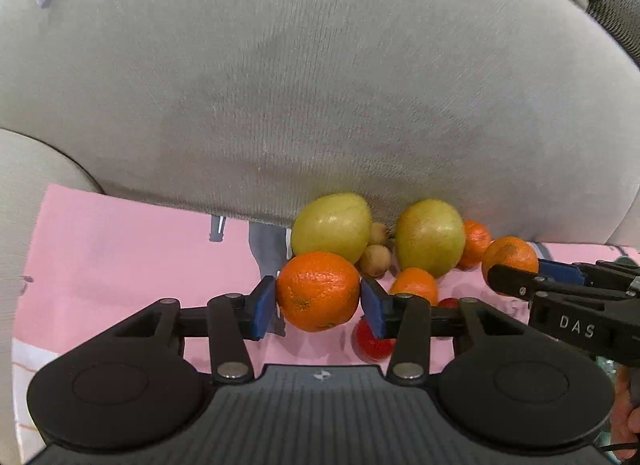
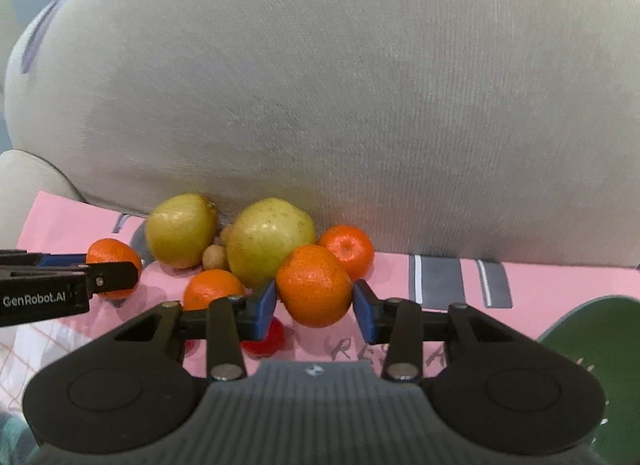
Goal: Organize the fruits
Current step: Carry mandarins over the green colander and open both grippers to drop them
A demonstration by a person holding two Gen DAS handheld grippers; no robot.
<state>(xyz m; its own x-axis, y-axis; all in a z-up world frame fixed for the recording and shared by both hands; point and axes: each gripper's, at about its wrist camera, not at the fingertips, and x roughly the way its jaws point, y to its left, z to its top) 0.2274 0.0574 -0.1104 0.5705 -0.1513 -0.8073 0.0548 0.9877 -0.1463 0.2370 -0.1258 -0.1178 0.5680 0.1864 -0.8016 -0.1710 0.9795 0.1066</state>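
The orange in the left hand-held gripper is round with a pitted, shiny skin; the blue pads press on both its sides. The right hand-held gripper clamps a second orange in the same way. Both hang over a pink cloth, near the other fruit: two smooth yellow-green apples, small brown kiwis, more oranges. A red fruit is half hidden behind the fingers. Far behind stands a ribbed grey cushion. At the right edge lies a green object, cut off.
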